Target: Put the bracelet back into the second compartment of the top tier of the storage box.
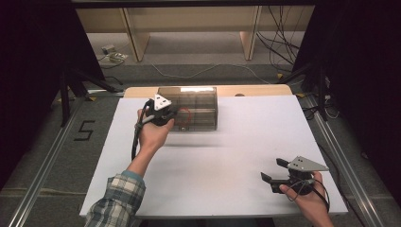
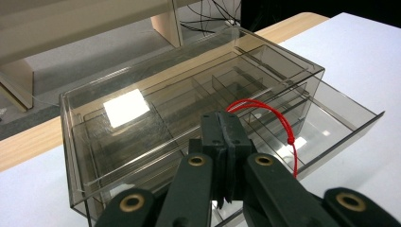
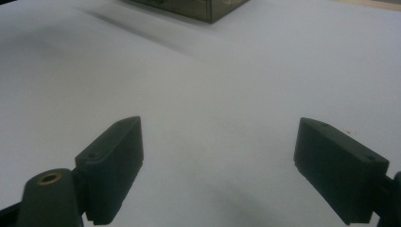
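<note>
- The left gripper (image 2: 226,156) has its jaws pressed together on a red cord loop (image 2: 269,116) tied to the front of a drawer (image 2: 331,124).
- The drawer sits partly out of a clear plastic box (image 1: 191,108) at the far edge of the white table (image 1: 227,156).
- Judged step: drawing the drawer open. Pull level and straight along its slide, slowly, so the light box does not drag.
- The right gripper (image 1: 279,171) rests spread open, near the table's right front corner; it could steady the box.
</note>
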